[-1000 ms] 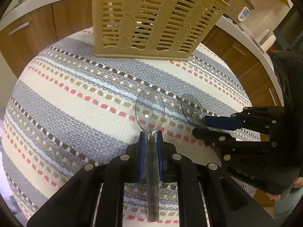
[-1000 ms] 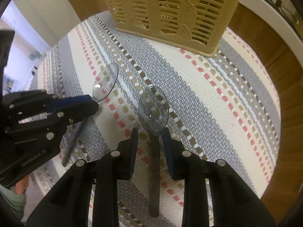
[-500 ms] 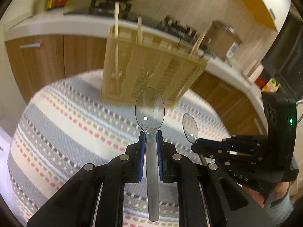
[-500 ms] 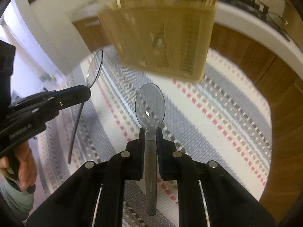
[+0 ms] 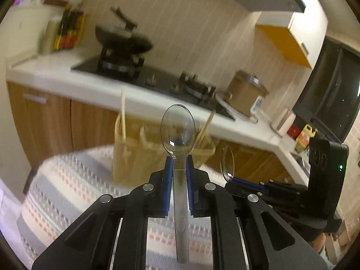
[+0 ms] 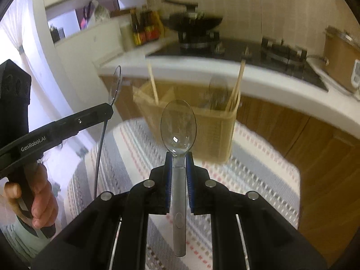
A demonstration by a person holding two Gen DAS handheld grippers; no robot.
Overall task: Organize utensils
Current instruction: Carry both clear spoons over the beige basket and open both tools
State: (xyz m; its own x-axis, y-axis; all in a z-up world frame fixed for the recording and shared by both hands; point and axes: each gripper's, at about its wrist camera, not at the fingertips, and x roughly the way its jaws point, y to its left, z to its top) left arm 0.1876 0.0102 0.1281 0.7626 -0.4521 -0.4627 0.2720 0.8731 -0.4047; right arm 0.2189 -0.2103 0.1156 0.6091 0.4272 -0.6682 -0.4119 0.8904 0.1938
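Spoons held aloft, one in each gripper, above the striped cloth and short of the basket.

Left gripper (image 5: 179, 164) pinches a clear plastic spoon (image 5: 178, 130) by the neck, bowl up, clear of the striped tablecloth (image 5: 67, 180); ahead stands the tan slatted basket (image 5: 135, 157) with chopsticks (image 5: 123, 110) upright in it. Right gripper (image 6: 179, 162) clamps a second clear spoon (image 6: 178, 128) the same way, just before the basket (image 6: 209, 132), with the kitchen counter (image 6: 292, 85) behind.

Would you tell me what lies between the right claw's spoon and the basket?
In the right wrist view, only striped tablecloth separates the spoon in the right claw from the basket.
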